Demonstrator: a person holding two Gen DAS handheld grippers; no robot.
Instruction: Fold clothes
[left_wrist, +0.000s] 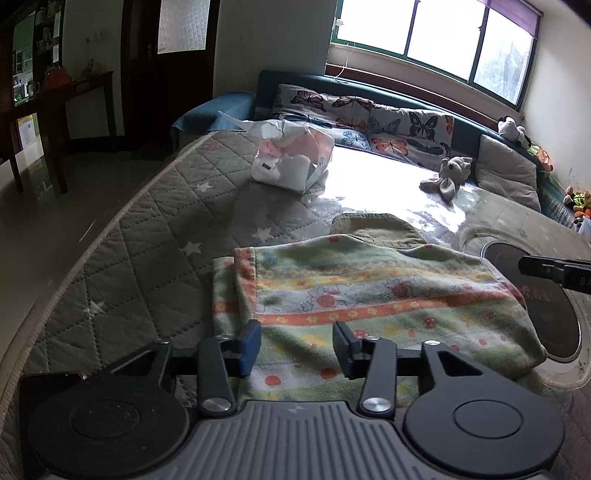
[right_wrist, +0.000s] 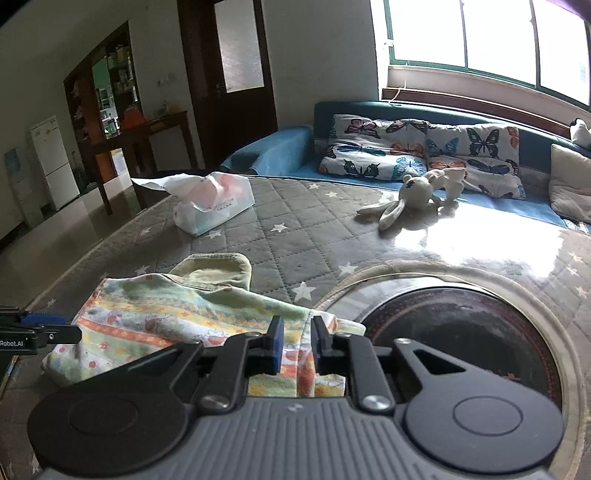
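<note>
one view only — fridge (right_wrist: 51, 162) visible

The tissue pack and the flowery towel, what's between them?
Mostly bare quilted mat, plus an olive cloth peeking from under the towel; right wrist view. Tissue pack.

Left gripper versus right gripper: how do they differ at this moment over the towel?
The left gripper is open, jaws wide apart above the flat floral towel; the right gripper has narrow jaws with a raised fold of towel edge between them, though a firm pinch is unclear. The left sits over the towel's near edge, the right at its end beside the round dark inset. Both share blue pads and point across the quilted surface.
</note>
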